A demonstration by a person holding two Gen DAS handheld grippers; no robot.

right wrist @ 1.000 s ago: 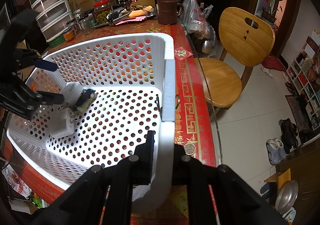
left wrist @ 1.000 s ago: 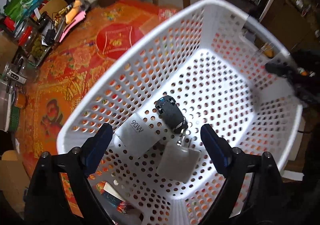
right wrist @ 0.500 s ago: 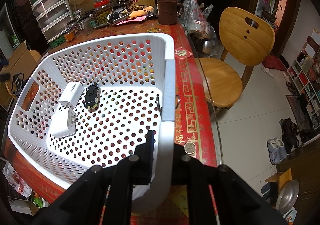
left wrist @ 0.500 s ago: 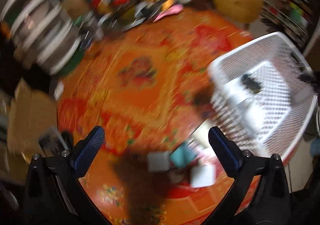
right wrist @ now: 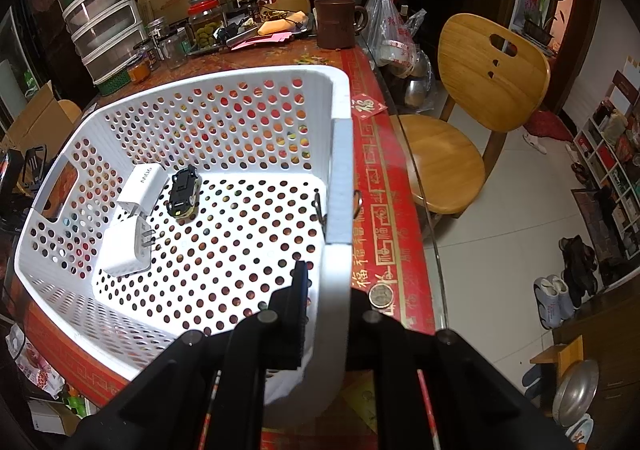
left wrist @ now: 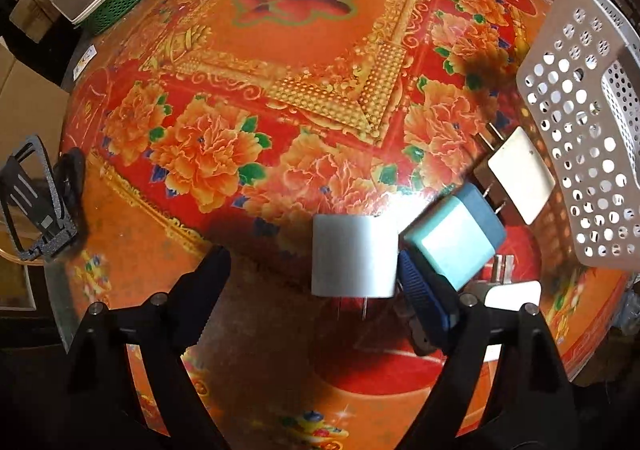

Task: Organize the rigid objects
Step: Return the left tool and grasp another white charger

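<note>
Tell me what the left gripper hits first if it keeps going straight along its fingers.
Most likely the white cube-shaped charger, lying between the open fingers of the left gripper. Its right finger looks close to the teal charger block; depth there is unclear.

The left gripper (left wrist: pixel 316 282) points down toward the desk with its jaws spread wide; one finger (left wrist: pixel 200 290) shows a bare black tip and the other finger (left wrist: pixel 428 302) carries a ribbed blue pad. The right gripper (right wrist: pixel 326 314) reaches forward at a low angle, its jaws drawn close together and clamped on either side of a thin white wall.
</note>
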